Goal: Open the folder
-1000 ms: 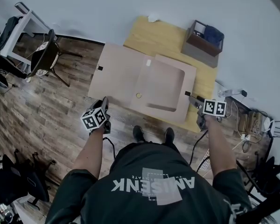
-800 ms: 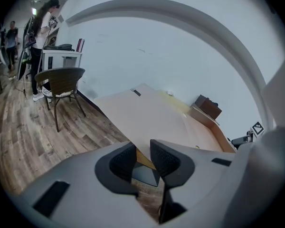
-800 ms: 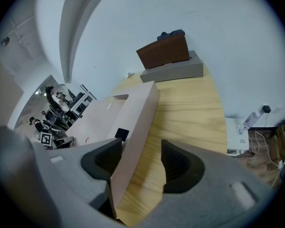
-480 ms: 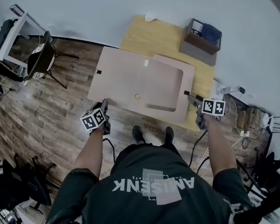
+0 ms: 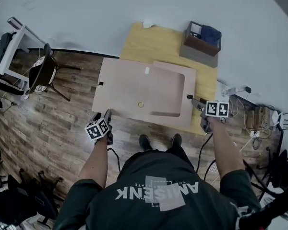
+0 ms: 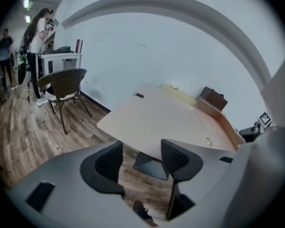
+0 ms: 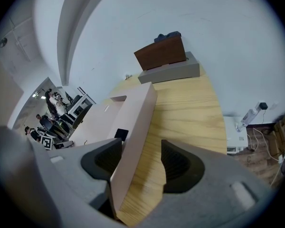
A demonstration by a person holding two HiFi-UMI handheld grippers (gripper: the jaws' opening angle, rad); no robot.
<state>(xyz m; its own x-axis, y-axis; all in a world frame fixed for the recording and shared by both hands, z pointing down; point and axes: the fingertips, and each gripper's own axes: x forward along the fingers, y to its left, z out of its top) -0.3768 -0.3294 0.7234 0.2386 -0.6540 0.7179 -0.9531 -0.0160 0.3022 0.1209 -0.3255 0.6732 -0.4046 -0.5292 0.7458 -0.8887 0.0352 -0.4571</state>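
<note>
Left gripper [image 5: 107, 115] had just let go: its fingers [image 6: 107, 163] had been opening over the last second and stood wide with nothing gripped, the cover's near edge just ahead of them (no contact that the left gripper view showed). The folder [image 5: 169, 91] sat mid-frame on the wooden worktop [image 5: 149, 42]. Its cover [image 5: 120, 86], a second earlier still at the left fingers, now lay flat out to the left, overhanging the worktop's edge above the floor [image 5: 62, 123]. I read that as folder open, task about done. Right gripper [image 5: 196, 102] straddled the folder's right edge with fingers apart: board against one finger, wood showing before the other, so steadying and not clamping. Around: brown box [image 5: 201, 38] at the worktop's upper right, chair [image 5: 44, 65] upper left, cables [image 5: 237, 92] at right, the person's shoes [image 5: 144, 140] below the near edge. Nothing blocked the cover; the unsupported overhang could sag.
</note>
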